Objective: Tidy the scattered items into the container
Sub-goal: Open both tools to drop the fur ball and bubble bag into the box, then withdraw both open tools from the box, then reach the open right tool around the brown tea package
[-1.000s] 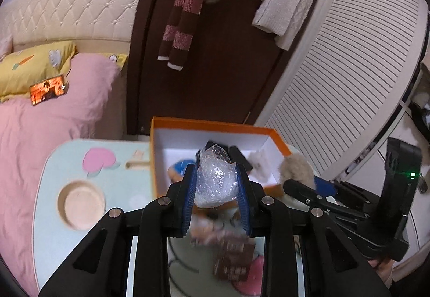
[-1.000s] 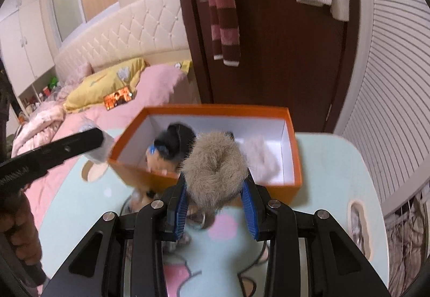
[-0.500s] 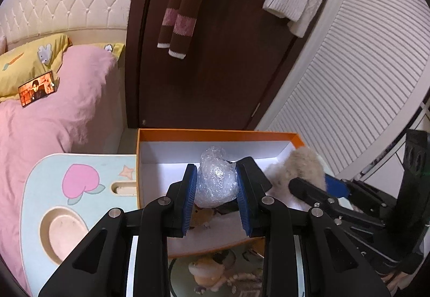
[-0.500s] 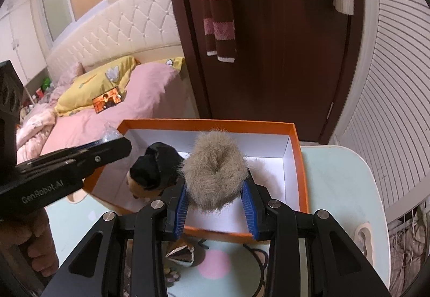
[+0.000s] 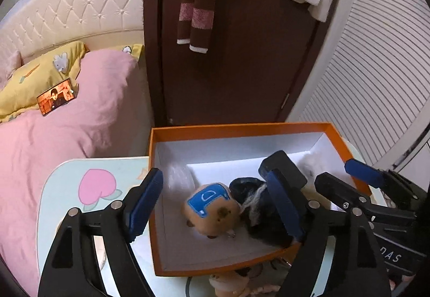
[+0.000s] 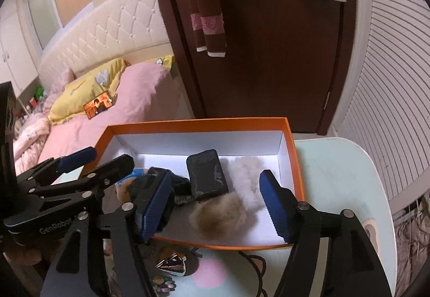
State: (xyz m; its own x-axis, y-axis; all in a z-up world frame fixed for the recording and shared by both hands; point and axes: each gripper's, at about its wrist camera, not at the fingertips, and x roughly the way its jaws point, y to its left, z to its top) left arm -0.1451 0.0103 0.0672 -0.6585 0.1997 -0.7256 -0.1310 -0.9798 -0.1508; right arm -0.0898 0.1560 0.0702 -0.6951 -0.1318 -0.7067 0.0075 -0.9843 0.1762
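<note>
Both my tongs hung spread and empty over the one orange box (image 6: 291, 160): left gripper (image 5: 215, 204), right gripper (image 6: 215, 201). Inside lay two fur pompoms, one tan (image 6: 219, 215) and one white (image 6: 248, 177), one black case (image 6: 207, 174), one plush toy (image 5: 212, 207) and one blurred clear wad (image 5: 178, 176).

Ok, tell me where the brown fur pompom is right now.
In the right wrist view the brown fur pompom lies inside the orange box, near its front wall, touching the white fur pompom and just in front of the black case.
</note>
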